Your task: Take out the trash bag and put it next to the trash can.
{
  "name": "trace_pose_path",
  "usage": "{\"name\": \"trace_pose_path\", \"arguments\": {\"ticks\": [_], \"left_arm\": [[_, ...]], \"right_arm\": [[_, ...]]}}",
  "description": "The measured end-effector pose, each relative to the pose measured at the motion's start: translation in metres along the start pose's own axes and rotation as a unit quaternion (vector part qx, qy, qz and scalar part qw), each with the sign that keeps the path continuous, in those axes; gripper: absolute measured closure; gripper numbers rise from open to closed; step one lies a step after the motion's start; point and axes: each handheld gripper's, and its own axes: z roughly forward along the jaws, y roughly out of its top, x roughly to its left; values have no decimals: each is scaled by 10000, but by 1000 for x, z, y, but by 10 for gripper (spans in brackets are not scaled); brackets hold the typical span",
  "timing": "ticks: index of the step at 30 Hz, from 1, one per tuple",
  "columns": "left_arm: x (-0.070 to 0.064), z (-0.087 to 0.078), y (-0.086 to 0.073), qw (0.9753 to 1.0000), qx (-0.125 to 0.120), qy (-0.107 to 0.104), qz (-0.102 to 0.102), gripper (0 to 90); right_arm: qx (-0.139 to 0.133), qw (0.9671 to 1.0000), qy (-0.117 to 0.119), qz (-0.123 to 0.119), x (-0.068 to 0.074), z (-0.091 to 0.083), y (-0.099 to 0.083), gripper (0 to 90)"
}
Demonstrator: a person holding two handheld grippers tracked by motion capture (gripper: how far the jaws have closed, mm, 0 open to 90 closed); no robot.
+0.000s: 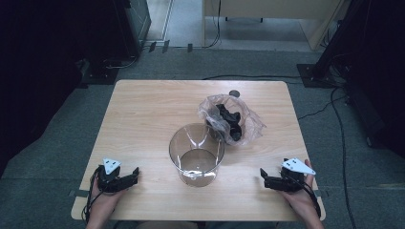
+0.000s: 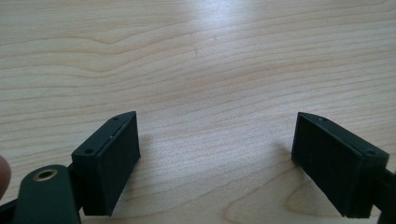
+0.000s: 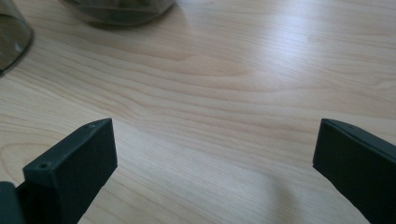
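I hold my left gripper (image 1: 125,180) low over the near-left part of the wooden table (image 1: 143,109), its 2 jaws spread wide with only bare wood between them. My right gripper (image 1: 271,182) sits at the near-right edge, jaws likewise wide apart and gripping nothing. Between the 2 grippers, a little farther out, stands a clear glass container (image 1: 197,153), upright. Just beyond it, toward my right gripper's side, lies a crumpled clear plastic bag (image 1: 248,125) holding dark objects (image 1: 230,121).
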Motion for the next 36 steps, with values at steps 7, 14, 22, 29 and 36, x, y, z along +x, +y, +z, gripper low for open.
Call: {"name": "trace_pose_path", "arguments": {"ticks": [7, 14, 22, 29, 36], "left_arm": [[0, 0, 0, 10000, -1, 0, -1, 151], [0, 0, 0, 10000, -1, 1, 0, 151], [0, 0, 0, 10000, -1, 0, -2, 151], [0, 0, 0, 10000, 0, -3, 3, 152], [0, 0, 0, 10000, -4, -7, 8, 151]], "right_arm": [[78, 9994, -227, 234, -14, -7, -7, 0], [252, 9979, -489, 349, -22, -12, -12, 0], [555, 9908, -942, 795, -29, -20, -20, 0], [846, 9877, -1051, 789, -27, -19, -22, 0], [843, 9878, -1047, 792, -27, -19, -22, 0]]}}
